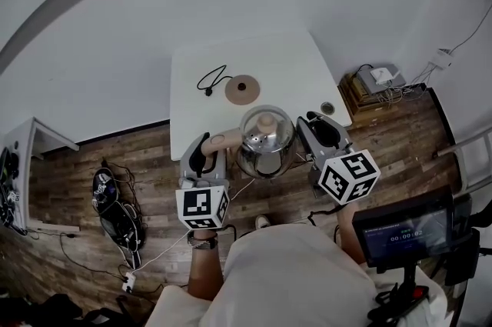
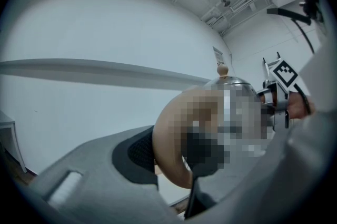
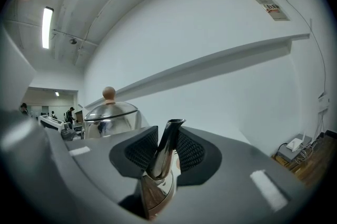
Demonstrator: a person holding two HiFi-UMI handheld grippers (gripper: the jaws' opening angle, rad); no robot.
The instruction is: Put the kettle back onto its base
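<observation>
In the head view the kettle [image 1: 265, 139] hangs over the table's [image 1: 292, 64] near edge, short of its base [image 1: 242, 89], so it should travel forward level; the left gripper view shows the left gripper [image 2: 174, 161] pinching its wooden handle [image 2: 169, 128], the right gripper view the right gripper [image 3: 163, 153] clamping its spout [image 3: 168, 136].

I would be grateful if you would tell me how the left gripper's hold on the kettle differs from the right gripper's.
The left gripper clamps the pale curved handle of the kettle; the right gripper clamps its thin metal spout. In the head view the left gripper is at the kettle's left side, the right gripper at its right. Both are shut on the kettle, not yet on the round base.
</observation>
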